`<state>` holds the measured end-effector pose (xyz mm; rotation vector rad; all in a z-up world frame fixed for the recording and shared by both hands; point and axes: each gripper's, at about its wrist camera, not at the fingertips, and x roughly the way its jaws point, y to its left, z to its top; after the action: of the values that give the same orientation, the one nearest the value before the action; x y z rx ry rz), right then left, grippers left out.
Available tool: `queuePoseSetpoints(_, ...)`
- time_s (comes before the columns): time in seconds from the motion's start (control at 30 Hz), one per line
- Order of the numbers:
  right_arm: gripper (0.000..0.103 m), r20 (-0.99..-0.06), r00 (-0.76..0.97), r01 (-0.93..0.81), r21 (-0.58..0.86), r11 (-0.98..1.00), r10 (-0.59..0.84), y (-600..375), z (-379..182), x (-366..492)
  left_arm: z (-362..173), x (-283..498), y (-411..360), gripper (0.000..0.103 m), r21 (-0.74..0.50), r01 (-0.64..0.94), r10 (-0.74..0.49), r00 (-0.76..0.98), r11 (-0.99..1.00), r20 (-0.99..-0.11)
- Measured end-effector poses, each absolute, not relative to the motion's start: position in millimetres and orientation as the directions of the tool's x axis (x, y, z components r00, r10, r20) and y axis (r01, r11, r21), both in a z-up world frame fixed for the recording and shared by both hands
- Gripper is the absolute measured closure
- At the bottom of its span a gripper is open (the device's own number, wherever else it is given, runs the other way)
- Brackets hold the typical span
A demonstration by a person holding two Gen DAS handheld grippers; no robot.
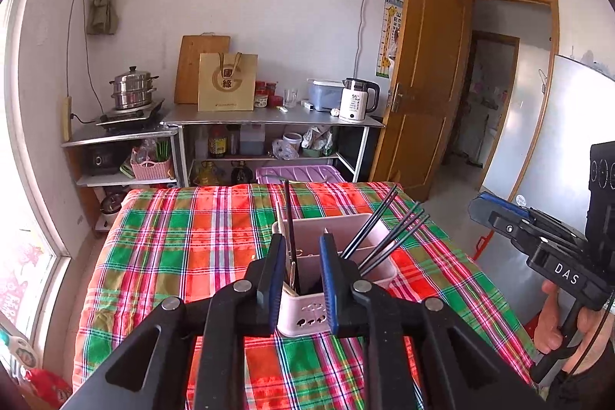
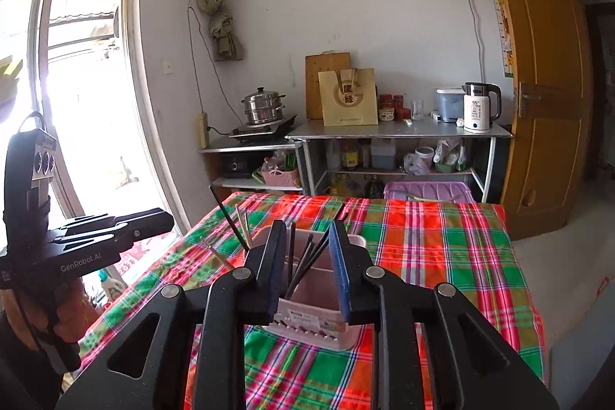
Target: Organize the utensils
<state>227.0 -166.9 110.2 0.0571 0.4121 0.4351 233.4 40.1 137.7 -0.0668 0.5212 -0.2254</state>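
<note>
A pink utensil holder (image 1: 338, 237) stands on the plaid tablecloth (image 1: 192, 248). Several black chopsticks (image 1: 388, 237) lean out of its right compartment; one black stick and pale utensils (image 1: 289, 229) stand in its left one. My left gripper (image 1: 303, 244) is open above the holder's near end, fingers apart, holding nothing. My right gripper (image 2: 307, 233) is open above the same holder (image 2: 313, 317), with black chopsticks (image 2: 303, 264) showing between its fingers, none gripped. The right gripper also shows at the right edge of the left wrist view (image 1: 499, 214).
Behind the table stand metal shelves (image 1: 269, 118) with a steamer pot (image 1: 132, 89), a paper bag, jars and a white kettle (image 1: 355, 100). A purple lid (image 1: 300, 173) lies at the table's far edge. A wooden door (image 1: 426, 72) stands open at right, a window (image 2: 77, 64) at left.
</note>
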Motion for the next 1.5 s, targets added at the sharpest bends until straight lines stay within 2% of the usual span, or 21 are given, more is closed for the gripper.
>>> queuePoseSetpoints(0.2,0.075,-0.365,0.838,-0.395,0.109,0.912,0.406,-169.7,96.2,183.4,122.0,183.4,33.3,0.080,-0.096,0.185,-0.209,0.864,0.978,-0.458)
queuePoseSetpoints(0.37,0.067,-0.364,0.850,-0.383,0.068,0.921,0.380,-166.0,75.7,149.7,97.4,143.1,24.6,0.074,-0.071,0.169,-0.183,0.877,0.983,-0.444)
queuePoseSetpoints(0.63,0.065,-0.396,0.844,-0.364,0.073,0.929,0.362,-167.2,39.8,109.9,60.1,99.2,18.2,0.073,-0.086,0.148,-0.171,0.877,0.985,-0.448)
queuePoseSetpoints(1.07,0.064,-0.395,0.855,-0.322,0.102,0.941,0.335,-178.2,6.1,71.1,33.4,53.1,15.1,0.073,-0.087,0.122,-0.147,0.902,0.989,-0.405)
queuePoseSetpoints(1.5,0.063,-0.407,0.857,-0.319,0.065,0.946,0.317,-171.0,-5.8,64.6,20.6,48.3,11.2,0.073,-0.078,0.103,-0.127,0.895,0.992,-0.427)
